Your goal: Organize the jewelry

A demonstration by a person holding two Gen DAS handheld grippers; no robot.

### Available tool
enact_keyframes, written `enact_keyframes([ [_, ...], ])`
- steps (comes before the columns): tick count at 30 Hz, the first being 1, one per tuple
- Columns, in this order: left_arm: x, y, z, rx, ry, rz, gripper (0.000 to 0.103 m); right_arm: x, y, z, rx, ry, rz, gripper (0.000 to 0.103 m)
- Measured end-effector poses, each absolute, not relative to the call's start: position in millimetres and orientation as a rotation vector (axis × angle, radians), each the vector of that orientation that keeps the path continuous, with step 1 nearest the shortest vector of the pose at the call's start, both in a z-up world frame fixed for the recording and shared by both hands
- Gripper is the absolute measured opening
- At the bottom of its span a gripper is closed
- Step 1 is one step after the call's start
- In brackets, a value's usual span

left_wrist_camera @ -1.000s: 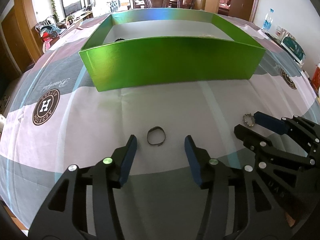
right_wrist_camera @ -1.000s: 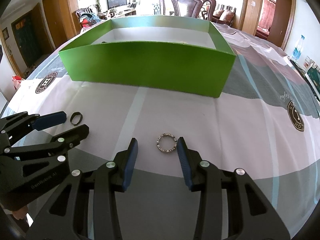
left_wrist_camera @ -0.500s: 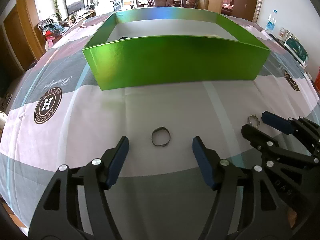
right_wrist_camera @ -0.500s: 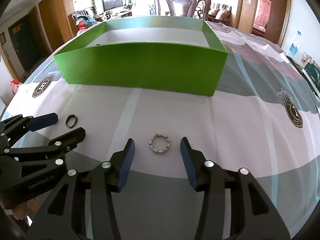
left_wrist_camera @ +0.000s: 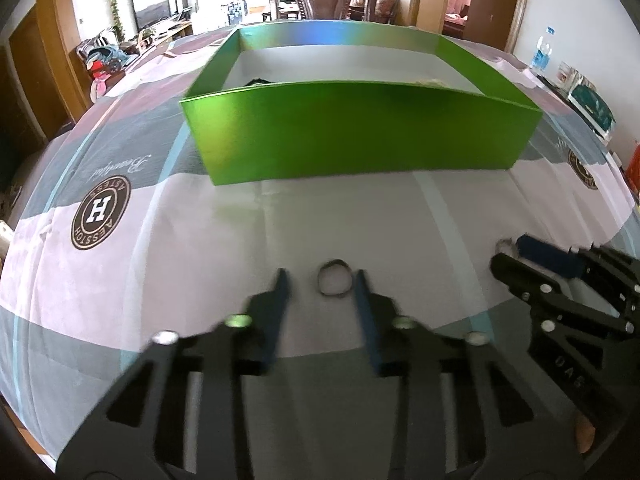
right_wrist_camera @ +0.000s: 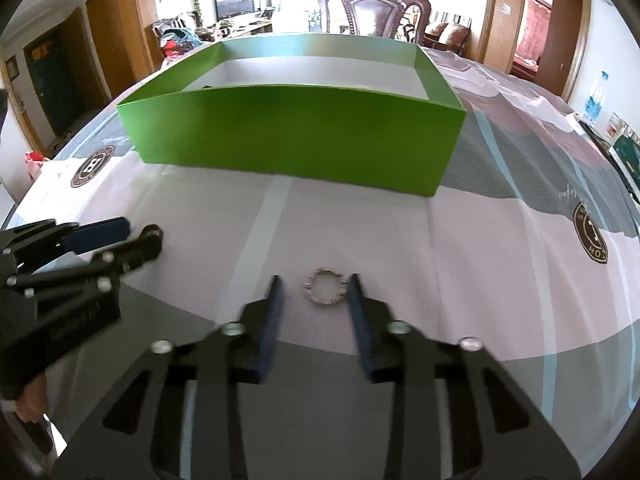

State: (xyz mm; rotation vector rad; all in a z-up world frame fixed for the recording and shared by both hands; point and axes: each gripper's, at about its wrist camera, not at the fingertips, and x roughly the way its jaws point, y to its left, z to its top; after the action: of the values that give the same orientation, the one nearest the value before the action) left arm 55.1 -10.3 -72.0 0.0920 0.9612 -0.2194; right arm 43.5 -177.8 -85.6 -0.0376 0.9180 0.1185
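Left wrist view: left gripper (left_wrist_camera: 321, 280) has its blue jaws just closing in around a dark metal ring (left_wrist_camera: 335, 278) that lies flat on the counter's patterned cloth (left_wrist_camera: 160, 240); right pad looks at the ring's edge, left pad w/ a visible gap, so nothing clenched yet. Green box (left_wrist_camera: 352, 136) sits beyond, open top, well apart from the ring; something dark inside near its left wall, too small to tell. Right gripper (left_wrist_camera: 505, 256) shows at the right edge. Right wrist view: right gripper (right_wrist_camera: 315, 287) likewise closing, jaws either side of a studded silver ring (right_wrist_camera: 325, 287) flat on the cloth (right_wrist_camera: 480, 260); pads near but blurred, no clear press, ring not lifted. Left gripper (right_wrist_camera: 138, 234) at left, box (right_wrist_camera: 296, 136) ahead. Wooden chair (right_wrist_camera: 374, 8) behind the counter.
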Motion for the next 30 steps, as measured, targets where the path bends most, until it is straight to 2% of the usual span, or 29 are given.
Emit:
enact_keyframes([
  [2, 56, -6, -72, 0.079, 0.964, -0.220, 0.014, 42, -176, -85, -0.046, 0.917, 0.120, 0.021],
  [3, 56, -5, -71, 0.078, 0.964, -0.216, 0.004, 42, -176, -86, -0.044, 0.916, 0.121, 0.020],
  [4, 57, -5, -72, 0.080, 0.965, -0.210, 0.001, 42, -175, -86, -0.043, 0.916, 0.123, 0.020],
  [11, 56, -8, -64, 0.083, 0.940, -0.221, 0.002, 43, -178, -85, -0.038, 0.927, 0.126, 0.021],
  [13, 57, -10, -66, 0.091, 0.946, -0.218, 0.008, 43, -178, -85, -0.026, 0.927, 0.127, 0.021],
  [15, 59, -11, -69, 0.097, 0.951, -0.212, 0.035, 43, -178, -85, -0.025, 0.926, 0.125, 0.021],
  [19, 64, -12, -71, 0.098, 0.951, -0.213, 0.039, 44, -176, -85, -0.028, 0.925, 0.128, 0.032],
  [21, 68, -13, -72, 0.108, 0.952, -0.205, 0.040, 46, -174, -86, -0.038, 0.922, 0.119, 0.033],
  [23, 71, -14, -74, 0.112, 0.945, -0.201, 0.039, 47, -174, -86, -0.039, 0.919, 0.117, 0.033],
  [25, 71, -15, -74, 0.111, 0.941, -0.206, 0.029, 48, -174, -86, -0.040, 0.915, 0.117, 0.032],
  [26, 71, -15, -73, 0.111, 0.939, -0.209, 0.020, 48, -173, -86, -0.041, 0.915, 0.119, 0.021],
  [30, 70, -12, -73, 0.109, 0.942, -0.200, 0.019, 47, -172, -85, -0.043, 0.917, 0.130, 0.021],
])
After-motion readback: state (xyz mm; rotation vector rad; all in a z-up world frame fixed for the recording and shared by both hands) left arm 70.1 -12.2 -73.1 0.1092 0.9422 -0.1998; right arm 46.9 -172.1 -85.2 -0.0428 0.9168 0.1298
